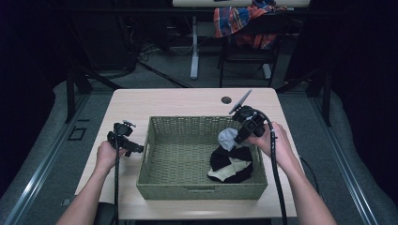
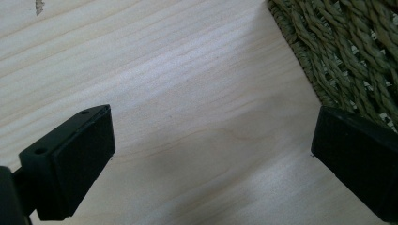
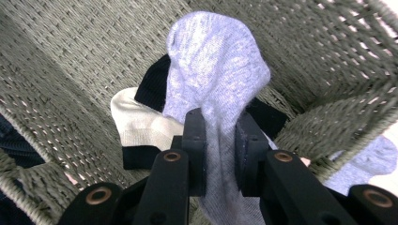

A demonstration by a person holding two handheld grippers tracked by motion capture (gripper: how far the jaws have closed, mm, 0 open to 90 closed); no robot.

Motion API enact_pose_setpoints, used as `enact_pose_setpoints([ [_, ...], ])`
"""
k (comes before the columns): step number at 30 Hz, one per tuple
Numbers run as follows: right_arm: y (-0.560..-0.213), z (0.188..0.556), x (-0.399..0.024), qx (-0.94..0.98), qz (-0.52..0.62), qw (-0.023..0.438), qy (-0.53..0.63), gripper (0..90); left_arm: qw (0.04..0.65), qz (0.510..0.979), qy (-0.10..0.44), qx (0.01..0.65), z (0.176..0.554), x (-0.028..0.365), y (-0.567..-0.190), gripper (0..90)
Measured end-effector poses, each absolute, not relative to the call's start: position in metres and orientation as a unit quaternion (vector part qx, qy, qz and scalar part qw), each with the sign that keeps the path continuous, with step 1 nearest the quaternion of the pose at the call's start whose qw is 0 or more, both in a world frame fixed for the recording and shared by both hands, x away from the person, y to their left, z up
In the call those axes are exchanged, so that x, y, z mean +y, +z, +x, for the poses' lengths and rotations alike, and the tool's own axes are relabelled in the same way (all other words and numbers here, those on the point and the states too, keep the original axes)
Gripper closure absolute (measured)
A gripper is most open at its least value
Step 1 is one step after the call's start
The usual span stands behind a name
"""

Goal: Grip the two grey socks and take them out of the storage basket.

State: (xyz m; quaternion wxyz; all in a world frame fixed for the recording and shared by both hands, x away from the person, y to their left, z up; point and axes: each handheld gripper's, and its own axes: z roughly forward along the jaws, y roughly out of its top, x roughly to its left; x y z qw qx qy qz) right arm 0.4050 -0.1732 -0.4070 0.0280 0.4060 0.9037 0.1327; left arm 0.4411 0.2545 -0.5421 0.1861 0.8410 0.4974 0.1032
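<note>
A green woven basket point(image 1: 169, 154) stands in the middle of the light wooden table point(image 1: 178, 101). My right gripper point(image 1: 238, 139) hangs over the basket's right side, shut on a pale grey sock point(image 1: 228, 138) that dangles from it. In the right gripper view the grey sock point(image 3: 211, 75) is pinched between my right gripper point(image 3: 219, 150) pads. Below it lie a black sock point(image 1: 225, 161) and a cream sock with dark trim point(image 3: 136, 124). My left gripper point(image 1: 139, 149) rests left of the basket; in the left gripper view my left gripper point(image 2: 211, 159) stands open over bare wood.
The basket's wall point(image 2: 347, 51) is just right of the left gripper's jaw. A round cable hole point(image 1: 226, 100) sits near the table's far edge. Beyond the table stands a chair with a plaid cloth point(image 1: 239, 18) over it.
</note>
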Motion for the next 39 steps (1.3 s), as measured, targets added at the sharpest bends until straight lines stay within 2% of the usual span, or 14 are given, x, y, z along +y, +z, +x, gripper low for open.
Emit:
enact_pose_setpoints([
  [21,-0.37,0.397,-0.202,0.886,0.424,0.056,0.18,78.4,0.187,0.84,0.101,0.5,0.441,0.255,-0.543,0.0],
  [39,-0.345,0.391,-0.258,0.851,0.471,0.086,0.213,79.4,0.189,0.838,0.101,0.501,0.441,0.255,-0.543,0.0],
])
